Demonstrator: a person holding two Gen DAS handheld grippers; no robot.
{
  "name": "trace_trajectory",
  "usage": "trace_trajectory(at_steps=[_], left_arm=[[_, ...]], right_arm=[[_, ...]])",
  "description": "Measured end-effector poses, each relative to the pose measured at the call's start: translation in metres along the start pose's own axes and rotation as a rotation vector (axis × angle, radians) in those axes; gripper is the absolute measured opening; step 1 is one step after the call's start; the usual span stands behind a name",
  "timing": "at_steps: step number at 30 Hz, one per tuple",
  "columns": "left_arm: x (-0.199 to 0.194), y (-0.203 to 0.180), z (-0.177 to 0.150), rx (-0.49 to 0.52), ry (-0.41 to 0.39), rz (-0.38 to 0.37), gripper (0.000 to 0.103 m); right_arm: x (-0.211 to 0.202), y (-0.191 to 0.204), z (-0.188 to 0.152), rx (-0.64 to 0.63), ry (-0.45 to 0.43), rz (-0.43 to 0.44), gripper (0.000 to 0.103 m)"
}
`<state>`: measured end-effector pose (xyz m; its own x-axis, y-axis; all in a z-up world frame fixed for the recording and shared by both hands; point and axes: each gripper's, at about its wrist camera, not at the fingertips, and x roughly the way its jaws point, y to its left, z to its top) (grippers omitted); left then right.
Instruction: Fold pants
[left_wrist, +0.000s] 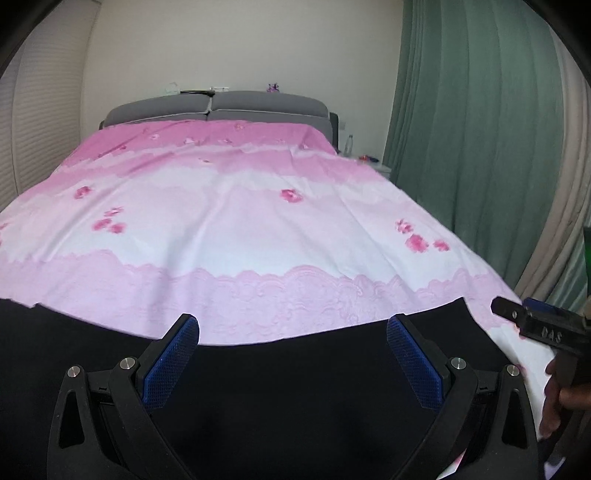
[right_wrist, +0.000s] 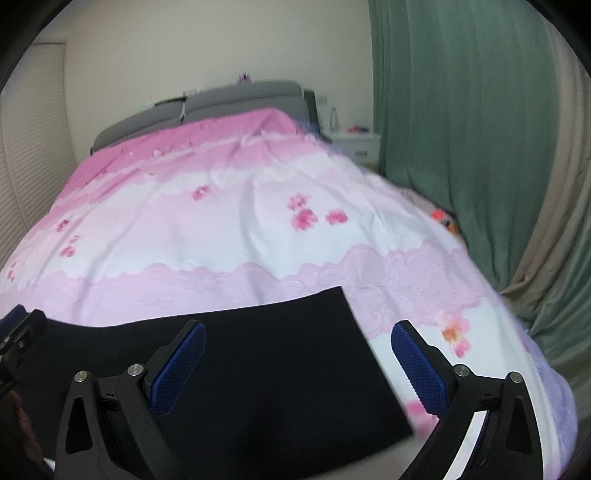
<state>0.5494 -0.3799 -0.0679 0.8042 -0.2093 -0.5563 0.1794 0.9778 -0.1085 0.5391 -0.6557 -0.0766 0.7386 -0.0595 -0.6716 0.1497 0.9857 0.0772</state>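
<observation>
We find both the left tool (left_wrist: 291, 354) and right tool (right_wrist: 297, 360) released above the black pants (right_wrist: 258, 369) on the bed (left_wrist: 258, 221); next, grasp an edge beneath each.

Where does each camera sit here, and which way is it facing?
Left wrist: on the left hand-held gripper, facing up the bed over the black pants; the right hand-held gripper and a hand show.
Right wrist: on the right hand-held gripper, facing likewise over the pants' end.
Shared: bed, pants, green curtain.
</observation>
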Motion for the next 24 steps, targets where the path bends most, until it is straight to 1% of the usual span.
trace_trajectory(at_steps=[1,2,3,6,8,14,16,17,18,20,21,22,23,24], left_arm=[[0.009,-0.008,0.000,0.017,-0.005,0.016,0.103],[0.016,-0.015,-0.001,0.024,-0.011,0.024,0.103],[0.023,-0.020,-0.001,0.025,-0.012,0.023,0.103],[0.040,-0.033,0.000,0.024,-0.008,0.032,0.103],[0.050,-0.042,-0.005,0.024,0.002,0.031,0.103],[0.067,-0.051,-0.017,0.039,0.028,0.035,0.103],[0.065,-0.048,-0.017,0.027,0.023,0.035,0.103],[0.064,-0.048,-0.017,0.022,0.021,0.036,0.103],[0.062,-0.047,-0.016,0.017,0.017,0.036,0.103],[0.058,-0.046,-0.014,0.008,0.011,0.038,0.103],[0.055,-0.046,-0.012,0.001,0.010,0.033,0.103],[0.053,-0.047,-0.011,-0.002,0.009,0.027,0.103],[0.050,-0.048,-0.010,-0.005,0.004,0.020,0.103],[0.047,-0.050,-0.009,-0.004,0.000,0.015,0.103]], right_arm=[[0.012,-0.007,0.003,0.007,0.014,0.012,0.088],[0.022,-0.015,0.005,0.019,0.026,0.031,0.081],[0.036,-0.022,0.007,0.026,0.044,0.050,0.077],[0.064,-0.028,0.011,-0.009,0.083,0.054,0.076],[0.085,-0.035,0.010,-0.007,0.115,0.044,0.076],[0.125,-0.053,0.002,0.064,0.215,0.140,0.075],[0.133,-0.054,0.001,0.093,0.241,0.184,0.055],[0.136,-0.052,0.001,0.100,0.257,0.209,0.025],[0.136,-0.051,0.001,0.107,0.264,0.222,0.014],[0.127,-0.048,0.005,0.104,0.242,0.237,0.008],[0.119,-0.049,0.008,0.088,0.217,0.217,0.008],[0.119,-0.049,0.008,0.088,0.217,0.217,0.008],[0.101,-0.053,0.012,0.095,0.170,0.215,0.007],[0.088,-0.059,0.017,0.109,0.142,0.213,0.007]])
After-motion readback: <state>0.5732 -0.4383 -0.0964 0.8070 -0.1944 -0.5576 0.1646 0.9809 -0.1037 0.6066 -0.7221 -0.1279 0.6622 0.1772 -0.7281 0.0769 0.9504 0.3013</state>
